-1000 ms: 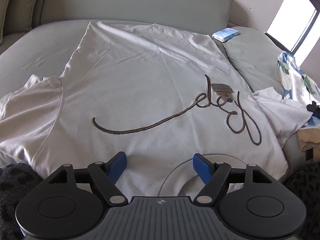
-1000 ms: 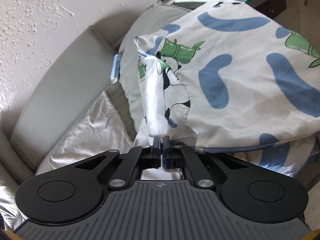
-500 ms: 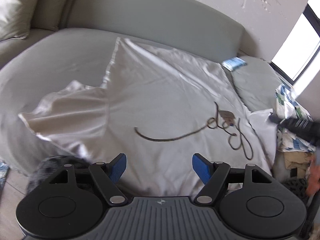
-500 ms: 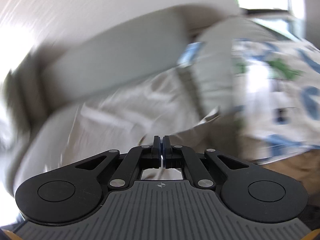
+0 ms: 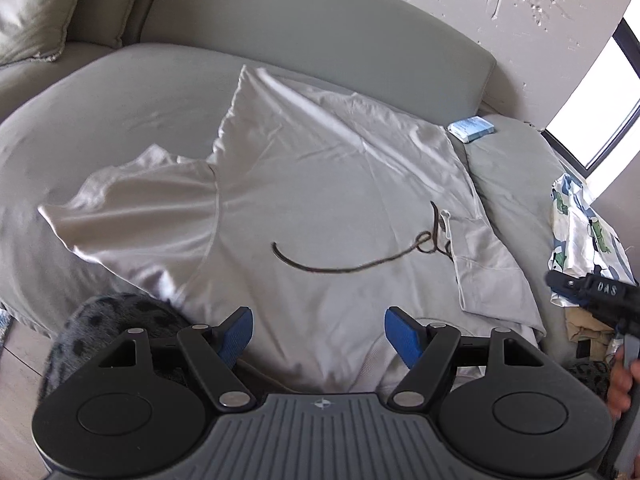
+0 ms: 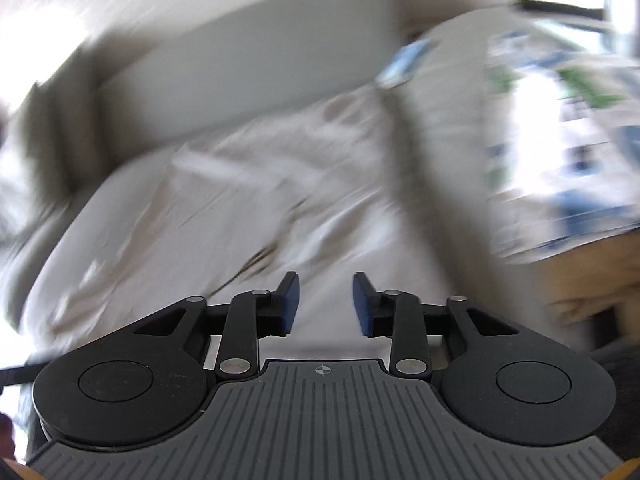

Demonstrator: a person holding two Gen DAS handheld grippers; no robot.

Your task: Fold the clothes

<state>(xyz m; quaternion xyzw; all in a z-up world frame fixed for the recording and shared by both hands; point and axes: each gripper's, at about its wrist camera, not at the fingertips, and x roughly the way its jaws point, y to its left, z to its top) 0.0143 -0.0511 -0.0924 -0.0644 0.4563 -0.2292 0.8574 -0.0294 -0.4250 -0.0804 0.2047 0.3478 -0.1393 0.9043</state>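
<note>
A white T-shirt (image 5: 340,200) with a dark script print lies spread on the grey sofa (image 5: 320,40), collar toward me. Its right sleeve (image 5: 488,264) is folded inward over the chest and hides the end of the script. The left sleeve (image 5: 140,204) lies spread out flat. My left gripper (image 5: 318,316) hovers open above the collar edge, holding nothing. My right gripper (image 5: 554,280) shows at the right edge, just off the folded sleeve. In the blurred right wrist view the right gripper (image 6: 325,280) has its jaws opening over the shirt (image 6: 240,220), with nothing between them.
A patterned blue and green cloth (image 5: 580,232) is piled on the sofa's right end, also in the right wrist view (image 6: 560,120). A blue packet (image 5: 471,128) lies behind the shirt. Dark spotted fabric (image 5: 108,320) hangs at the front left. A cushion (image 5: 36,8) sits far left.
The right sleeve has been brought over onto the shirt's chest, covering part of the script. My right gripper, shut before, has let go and parted its jaws. My left gripper drew back and up.
</note>
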